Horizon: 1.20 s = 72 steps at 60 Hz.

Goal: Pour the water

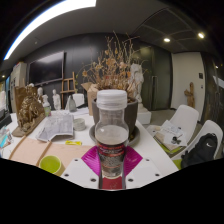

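Note:
A clear plastic bottle (111, 132) with a white cap stands upright between my fingers, partly filled with water. My gripper (111, 162) is shut on the bottle: both magenta pads (93, 159) press against its lower body. The bottle is held over the white table (150, 150). Just beyond it a grey bowl-like dish (131, 134) sits on the table, mostly hidden by the bottle.
A vase of dried branches (113, 75) stands behind the bottle. To the left lie a green cup (50, 164), a crumpled bag (57, 125) and a carved brown figure (27, 108). White chairs (182, 126) stand to the right.

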Motion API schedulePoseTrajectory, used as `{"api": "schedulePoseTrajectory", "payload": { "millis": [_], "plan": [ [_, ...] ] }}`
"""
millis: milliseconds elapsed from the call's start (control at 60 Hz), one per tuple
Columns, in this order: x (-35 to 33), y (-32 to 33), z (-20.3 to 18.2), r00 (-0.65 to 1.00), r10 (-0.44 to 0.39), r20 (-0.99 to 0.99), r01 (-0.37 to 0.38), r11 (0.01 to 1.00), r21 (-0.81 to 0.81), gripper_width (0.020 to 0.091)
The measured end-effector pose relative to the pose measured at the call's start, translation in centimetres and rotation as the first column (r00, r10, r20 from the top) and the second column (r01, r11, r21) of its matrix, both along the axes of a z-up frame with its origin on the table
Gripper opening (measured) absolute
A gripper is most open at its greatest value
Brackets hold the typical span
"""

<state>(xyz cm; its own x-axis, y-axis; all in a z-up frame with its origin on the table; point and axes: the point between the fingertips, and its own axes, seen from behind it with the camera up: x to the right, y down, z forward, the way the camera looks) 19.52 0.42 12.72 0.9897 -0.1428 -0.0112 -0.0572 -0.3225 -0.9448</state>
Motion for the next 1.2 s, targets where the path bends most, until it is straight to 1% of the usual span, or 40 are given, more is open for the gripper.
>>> {"api": "schedulePoseTrajectory", "payload": {
  "millis": [33, 117, 267, 300, 383, 467, 483, 500, 533, 567, 583, 600, 617, 633, 683, 717, 800, 933, 1050, 1200],
  "plan": [
    [-0.3, -0.1, -1.7, 1.0, 0.002, 0.005, -0.002, 1.0, -0.013, 0.0256],
    [0.1, -0.1, -4.5, 1.0, 0.009, 0.012, -0.008, 0.999, -0.048, 0.0255],
    [0.3, -0.8, -9.5, 1.0, -0.017, 0.012, 0.019, 0.993, -0.12, 0.0264],
    [0.3, -0.6, -8.9, 1.0, -0.021, 0.012, 0.022, 0.996, -0.082, 0.0272],
    [0.2, -1.1, -9.0, 0.999, -0.041, -0.002, 0.041, 0.998, -0.052, 0.0352],
    [0.3, -1.2, -8.9, 0.999, -0.042, -0.012, 0.041, 0.997, -0.067, 0.0429],
    [0.2, -1.3, -9.3, 0.999, -0.043, -0.017, 0.042, 0.996, -0.085, 0.0457],
    [0.2, -1.5, -9.6, 0.999, -0.045, -0.021, 0.042, 0.994, -0.103, 0.0501],
    [0.1, -1.7, -10.0, 0.999, -0.046, -0.028, 0.042, 0.991, -0.129, 0.0637],
    [0.0, -2.3, -9.9, 0.998, -0.047, -0.032, 0.041, 0.988, -0.147, 0.0865],
    [-0.1, -2.5, -9.7, 0.998, -0.046, -0.032, 0.041, 0.988, -0.15, 0.0858],
    [-0.1, -2.7, -9.5, 0.998, -0.046, -0.03, 0.041, 0.987, -0.153, 0.0826],
    [-0.1, -3.0, -9.2, 0.998, -0.049, -0.026, 0.044, 0.987, -0.157, 0.0814],
    [0.0, -3.4, -8.9, 0.998, -0.053, -0.02, 0.049, 0.986, -0.161, 0.0817],
    [0.0, -4.6, -7.9, 0.998, -0.06, 0.001, 0.059, 0.983, -0.173, 0.0869],
    [-0.2, -5.4, -7.0, 0.998, -0.062, 0.015, 0.064, 0.982, -0.178, 0.0854],
    [-1.3, -8.0, -4.4, 0.997, -0.062, 0.043, 0.069, 0.981, -0.182, 0.0856],
    [-4.8, -13.3, -0.2, 0.997, -0.053, 0.063, 0.065, 0.977, -0.202, 0.0855],
    [-8.5, -17.5, 2.3, 0.998, -0.048, 0.052, 0.058, 0.973, -0.225, 0.0859],
    [-12.6, -22.2, 4.4, 0.996, -0.064, 0.061, 0.077, 0.966, -0.249, 0.0859]
  ]
}}
